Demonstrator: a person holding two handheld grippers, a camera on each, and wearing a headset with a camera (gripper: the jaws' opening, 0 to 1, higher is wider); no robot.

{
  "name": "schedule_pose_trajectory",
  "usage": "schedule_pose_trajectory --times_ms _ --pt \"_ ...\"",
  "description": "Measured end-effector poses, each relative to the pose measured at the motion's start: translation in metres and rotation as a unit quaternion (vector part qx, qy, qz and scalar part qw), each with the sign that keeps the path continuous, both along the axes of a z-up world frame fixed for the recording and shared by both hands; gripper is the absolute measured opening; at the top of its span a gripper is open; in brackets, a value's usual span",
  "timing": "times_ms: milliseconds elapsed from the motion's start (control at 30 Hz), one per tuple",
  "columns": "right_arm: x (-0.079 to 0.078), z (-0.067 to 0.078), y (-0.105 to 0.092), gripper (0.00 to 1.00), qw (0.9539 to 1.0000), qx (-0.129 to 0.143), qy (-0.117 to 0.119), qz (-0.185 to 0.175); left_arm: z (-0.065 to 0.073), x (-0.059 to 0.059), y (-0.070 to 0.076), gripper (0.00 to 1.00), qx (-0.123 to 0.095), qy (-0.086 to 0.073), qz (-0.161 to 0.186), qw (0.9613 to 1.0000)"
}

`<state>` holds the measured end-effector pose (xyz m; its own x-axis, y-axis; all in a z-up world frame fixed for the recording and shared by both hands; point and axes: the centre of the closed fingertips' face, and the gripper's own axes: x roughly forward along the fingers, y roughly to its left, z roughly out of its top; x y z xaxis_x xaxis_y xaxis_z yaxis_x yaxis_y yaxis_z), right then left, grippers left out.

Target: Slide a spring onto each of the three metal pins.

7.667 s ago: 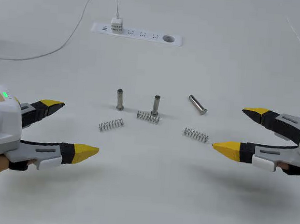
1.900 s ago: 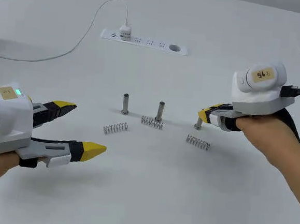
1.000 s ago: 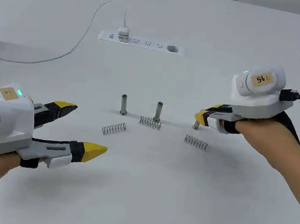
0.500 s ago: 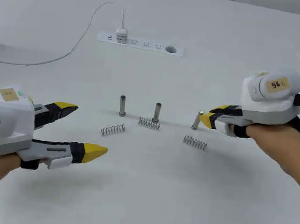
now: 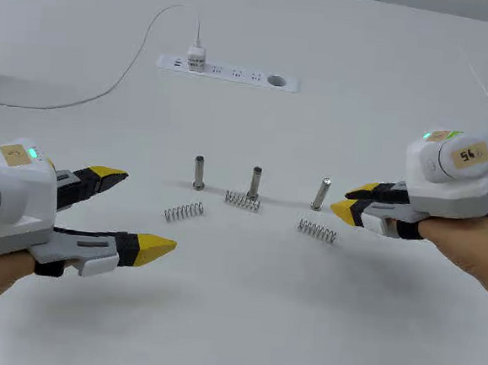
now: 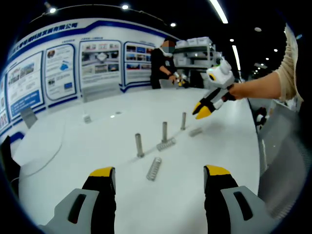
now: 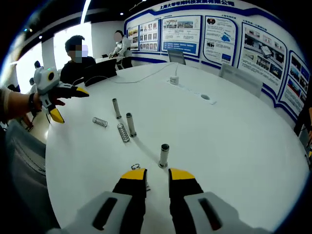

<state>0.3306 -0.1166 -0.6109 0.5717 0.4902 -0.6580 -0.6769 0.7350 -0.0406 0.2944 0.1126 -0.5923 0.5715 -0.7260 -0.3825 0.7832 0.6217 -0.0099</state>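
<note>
Three metal pins stand upright in a row on the white table: left pin (image 5: 199, 172), middle pin (image 5: 255, 183), right pin (image 5: 320, 194). One spring (image 5: 182, 212) lies in front of the left pin, a second spring (image 5: 242, 201) rests against the middle pin's base, and a third spring (image 5: 318, 231) lies below the right pin. My right gripper (image 5: 352, 201) sits just right of the right pin (image 7: 164, 155), apart from it, jaws slightly open and empty. My left gripper (image 5: 136, 210) hovers wide open at the left, well short of the nearest spring (image 6: 154, 168).
A white power strip (image 5: 227, 71) with a plugged charger and a cable (image 5: 127, 59) lies at the back of the table. People stand beyond the table's far side (image 6: 163, 63). Bare tabletop (image 5: 242, 309) stretches in front of the springs.
The third pin, lying flat at first, now stands upright. My right gripper held it a second ago, let go and drew back to the right. The left gripper stayed put.
</note>
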Motion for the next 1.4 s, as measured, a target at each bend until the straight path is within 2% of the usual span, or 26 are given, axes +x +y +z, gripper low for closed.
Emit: schedule_pose_trajectory --times_ms 333,433,733,1133,1400 --pt "-0.008 -0.013 0.001 0.18 0.9986 -0.016 0.017 0.046 0.0 0.001 0.001 0.75 0.002 0.001 0.001 1.0" --pt "-0.012 -0.019 0.003 0.18 0.9969 -0.026 0.023 0.07 0.0 0.001 0.001 0.75 0.001 0.001 0.001 1.0" --pt "-0.019 -0.033 0.005 0.17 0.9915 -0.057 0.035 0.111 -0.002 -0.001 -0.001 0.75 0.003 0.003 -0.001 1.0" --pt "-0.021 -0.043 0.008 0.14 0.9853 -0.076 0.049 0.145 -0.002 -0.004 -0.003 0.75 0.005 0.005 -0.006 1.0" --pt "-0.018 -0.047 0.007 0.12 0.983 -0.082 0.059 0.153 -0.004 -0.007 -0.006 0.75 0.006 0.008 -0.013 0.9999"
